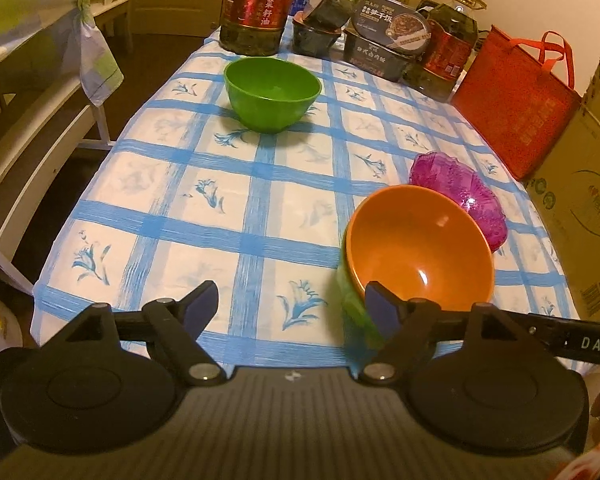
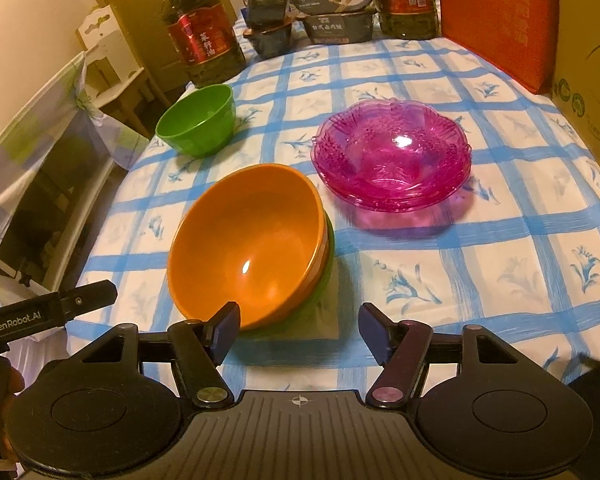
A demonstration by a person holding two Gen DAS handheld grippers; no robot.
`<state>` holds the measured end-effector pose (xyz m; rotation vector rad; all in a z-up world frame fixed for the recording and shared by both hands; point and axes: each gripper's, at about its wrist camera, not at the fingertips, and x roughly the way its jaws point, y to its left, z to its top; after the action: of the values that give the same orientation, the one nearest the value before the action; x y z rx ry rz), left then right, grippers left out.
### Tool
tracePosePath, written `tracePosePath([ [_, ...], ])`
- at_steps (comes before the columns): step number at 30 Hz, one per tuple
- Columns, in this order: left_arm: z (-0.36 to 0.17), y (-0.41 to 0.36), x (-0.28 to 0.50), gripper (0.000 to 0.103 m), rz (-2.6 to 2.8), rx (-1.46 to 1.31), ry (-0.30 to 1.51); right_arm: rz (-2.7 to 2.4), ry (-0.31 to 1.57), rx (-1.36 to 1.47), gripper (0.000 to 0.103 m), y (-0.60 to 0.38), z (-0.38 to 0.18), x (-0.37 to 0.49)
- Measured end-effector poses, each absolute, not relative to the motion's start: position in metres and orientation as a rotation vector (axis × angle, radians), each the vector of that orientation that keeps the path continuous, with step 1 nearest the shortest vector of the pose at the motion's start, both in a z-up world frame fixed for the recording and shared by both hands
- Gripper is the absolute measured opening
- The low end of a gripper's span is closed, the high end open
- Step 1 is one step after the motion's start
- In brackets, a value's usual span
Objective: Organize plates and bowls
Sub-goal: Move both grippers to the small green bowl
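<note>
An orange bowl (image 2: 248, 244) sits nested in a green bowl (image 2: 320, 280), tilted, near the table's front; it also shows in the left wrist view (image 1: 416, 240). A second green bowl (image 2: 198, 120) stands alone at the far left (image 1: 274, 92). A stack of pink glass plates (image 2: 392, 156) lies to the right (image 1: 460, 196). My left gripper (image 1: 292, 308) is open and empty, its right finger close to the stacked bowls' near side. My right gripper (image 2: 298, 328) is open and empty, its left finger by the orange bowl's rim.
Oil bottles (image 2: 202, 44), boxed meals (image 2: 332, 0) and dark cups (image 2: 268, 20) crowd the table's far end. A red bag (image 2: 500, 16) and a cardboard box (image 2: 588, 80) stand along the right edge. A white chair (image 1: 28, 120) is left of the checked tablecloth (image 1: 220, 220).
</note>
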<state>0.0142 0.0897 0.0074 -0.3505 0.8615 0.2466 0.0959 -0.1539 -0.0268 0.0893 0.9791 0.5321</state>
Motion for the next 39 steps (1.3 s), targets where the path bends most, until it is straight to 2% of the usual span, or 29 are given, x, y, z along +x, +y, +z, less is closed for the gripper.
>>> tracePosePath([
  [12, 0.012, 0.094, 0.006, 0.079, 0.276, -0.315, 0.834, 0.542, 0.959, 0.071, 0.066, -0.148, -0.020, 0.092],
  [23, 0.019, 0.130, 0.018, 0.079, 0.287, -0.375, 0.829, 0.591, 0.922, 0.050, 0.066, -0.123, 0.001, 0.120],
  [29, 0.025, 0.157, 0.042, 0.084, 0.274, -0.408, 0.806, 0.617, 0.915, 0.032, 0.066, -0.096, 0.012, 0.153],
  [39, 0.026, 0.215, 0.121, 0.083, 0.322, -0.413, 0.801, 0.667, 0.926, 0.011, 0.066, -0.034, 0.015, 0.235],
])
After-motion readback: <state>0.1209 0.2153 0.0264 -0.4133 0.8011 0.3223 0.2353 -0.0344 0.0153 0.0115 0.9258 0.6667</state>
